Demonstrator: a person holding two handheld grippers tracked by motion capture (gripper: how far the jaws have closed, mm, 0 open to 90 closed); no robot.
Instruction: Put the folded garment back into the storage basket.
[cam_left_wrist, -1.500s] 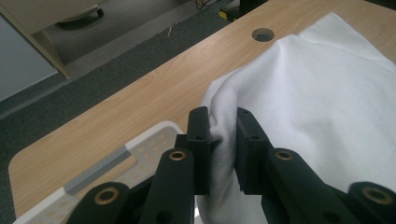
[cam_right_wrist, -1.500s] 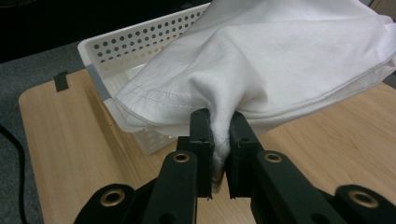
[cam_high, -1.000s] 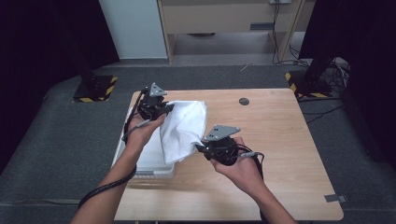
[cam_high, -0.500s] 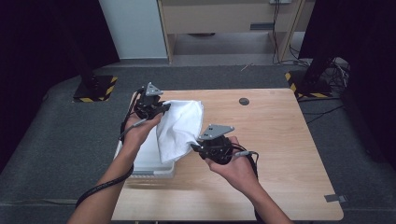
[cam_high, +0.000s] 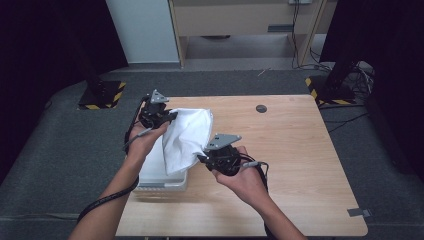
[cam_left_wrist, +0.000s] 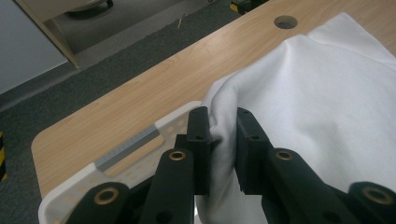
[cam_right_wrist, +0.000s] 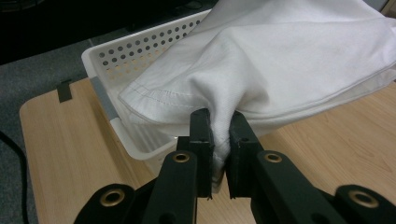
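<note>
Between both grippers' jaws, white cloth (cam_high: 187, 137) is pinched above basket (cam_high: 162, 181).

Worktop (cam_high: 300, 165), right half: bare wood, open passage, one small round hole (cam_high: 261, 108) near the far edge. Left half: obstructed by white perforated basket (cam_high: 162, 181) and white cloth (cam_high: 187, 137) draped across it.

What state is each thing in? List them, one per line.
Cloth: bunched, held up between both grippers, partly over the basket.
Basket: upright on the table, cloth draped over it.
Left gripper: shut on cloth.
Right gripper: shut on cloth.
</note>
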